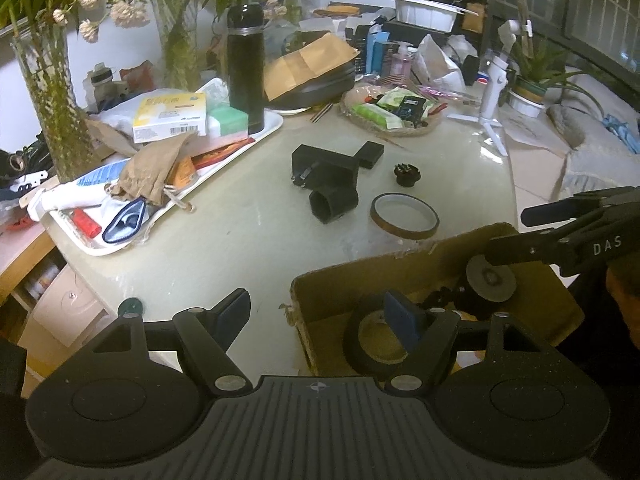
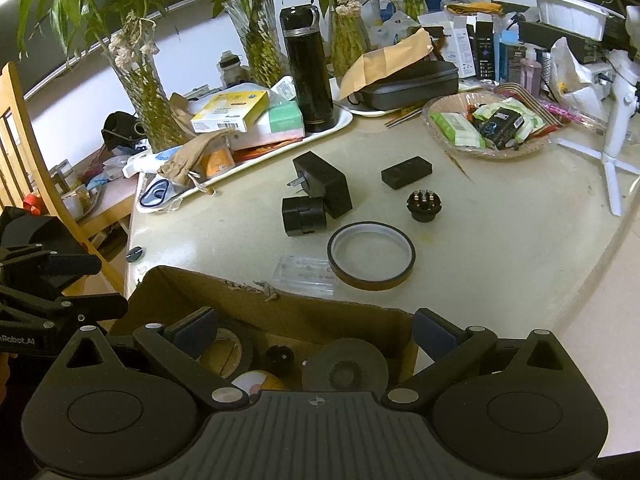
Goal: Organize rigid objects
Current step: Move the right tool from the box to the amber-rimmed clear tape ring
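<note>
A cardboard box point(image 1: 340, 280) sits at the table's near edge and holds a black tape roll point(image 1: 360, 340), a grey grinding disc point(image 2: 344, 368) and a small black knob point(image 2: 279, 356). My left gripper point(image 1: 320, 316) is open, its right finger over the black tape roll. My right gripper point(image 2: 316, 330) is open and empty, above the box. On the table beyond lie a brown tape ring point(image 2: 370, 255), two black power adapters point(image 2: 320, 184), a small black box point(image 2: 406, 171) and a black round connector point(image 2: 423, 203).
A clear plastic blister point(image 2: 306, 274) lies by the box. A white tray point(image 2: 344, 120) with boxes and a black flask point(image 2: 308, 72) stands at the back left. A basket of packets point(image 2: 488, 124), a white tripod point(image 2: 612, 120) and glass vases point(image 2: 144, 96) ring the table.
</note>
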`<state>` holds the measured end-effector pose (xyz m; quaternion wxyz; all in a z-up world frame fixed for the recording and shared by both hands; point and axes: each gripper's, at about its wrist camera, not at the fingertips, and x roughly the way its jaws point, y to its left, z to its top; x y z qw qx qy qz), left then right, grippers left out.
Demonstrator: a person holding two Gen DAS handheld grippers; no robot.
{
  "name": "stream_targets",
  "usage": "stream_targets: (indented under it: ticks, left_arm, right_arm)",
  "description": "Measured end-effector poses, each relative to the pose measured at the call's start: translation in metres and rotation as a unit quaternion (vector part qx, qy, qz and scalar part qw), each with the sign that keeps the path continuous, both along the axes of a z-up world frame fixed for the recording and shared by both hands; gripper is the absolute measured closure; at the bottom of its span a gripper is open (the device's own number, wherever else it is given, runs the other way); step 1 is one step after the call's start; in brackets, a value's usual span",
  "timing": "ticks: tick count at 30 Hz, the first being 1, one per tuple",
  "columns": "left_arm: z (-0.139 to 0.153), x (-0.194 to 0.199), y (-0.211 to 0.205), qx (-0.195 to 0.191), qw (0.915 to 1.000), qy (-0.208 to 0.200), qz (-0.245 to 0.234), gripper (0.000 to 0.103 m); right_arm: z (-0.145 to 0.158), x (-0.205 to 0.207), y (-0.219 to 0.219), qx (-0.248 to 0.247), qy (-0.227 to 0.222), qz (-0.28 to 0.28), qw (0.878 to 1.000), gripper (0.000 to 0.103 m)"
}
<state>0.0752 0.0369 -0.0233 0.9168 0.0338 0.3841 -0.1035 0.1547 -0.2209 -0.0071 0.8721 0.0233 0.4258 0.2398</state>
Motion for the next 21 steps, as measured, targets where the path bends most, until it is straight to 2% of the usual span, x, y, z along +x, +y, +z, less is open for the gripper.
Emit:
stream_targets:
  ticks: [11,21]
  left_arm:
    - [-0.001,0.014,-0.003,-0.004,1.0,-0.008,0.0,0.03]
    - [-0.013,0.017,0.002,-0.014,0.9999,0.002,0.002,0.03]
  right_arm:
    - [-0.001,0.005,0.001,-0.011,-0.009,-0.007,1.0,0.0]
    - [-0.006,0.02,0.003,-0.017,-0.005,-0.007,1.0,0.0]
